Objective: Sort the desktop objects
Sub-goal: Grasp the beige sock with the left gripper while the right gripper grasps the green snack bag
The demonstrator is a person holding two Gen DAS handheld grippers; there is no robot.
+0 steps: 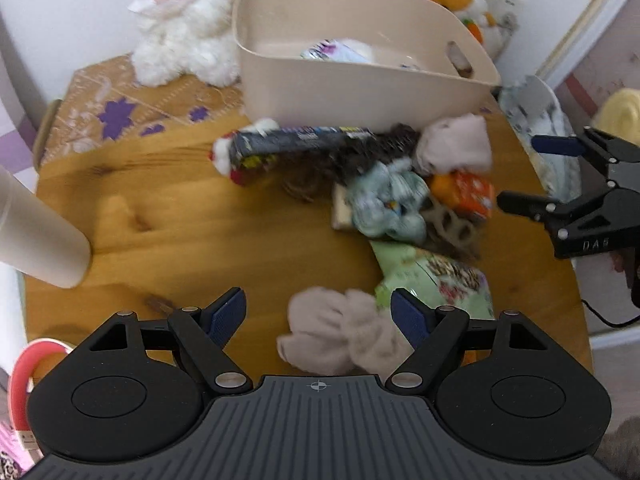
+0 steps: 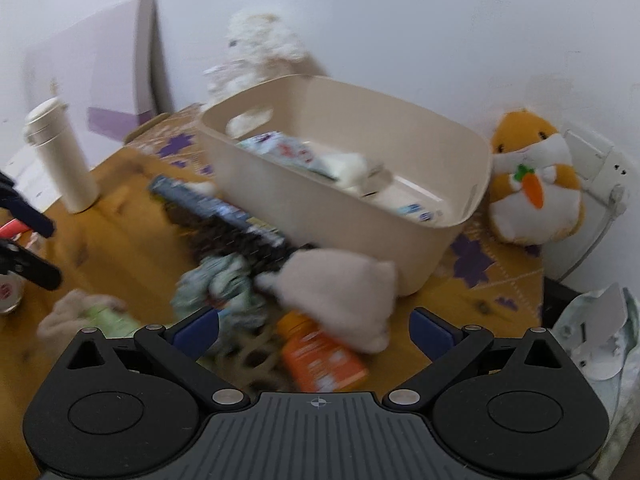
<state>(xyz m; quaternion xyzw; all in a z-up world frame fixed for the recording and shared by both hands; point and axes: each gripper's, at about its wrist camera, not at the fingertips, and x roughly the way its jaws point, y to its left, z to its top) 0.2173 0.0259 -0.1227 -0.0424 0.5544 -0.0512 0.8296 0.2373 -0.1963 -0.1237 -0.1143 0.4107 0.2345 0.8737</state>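
The left gripper (image 1: pixel 318 312) is hovering with its jaws spread wide over a beige sock (image 1: pixel 340 334) lying on the wooden surface (image 1: pixel 160 208). The right gripper (image 2: pixel 314 330) is also standing wide open and empty above what is probably an orange packet (image 2: pixel 324 360), near the beige bin (image 2: pixel 360 184).

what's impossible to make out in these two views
- Items in the beige bin: left wrist view, near wall hides most.
- Print on the long dark pack: right wrist view, motion blur.
- Red can: right wrist view, cut by the left edge.
- Tan lattice thing: right gripper body covers it.
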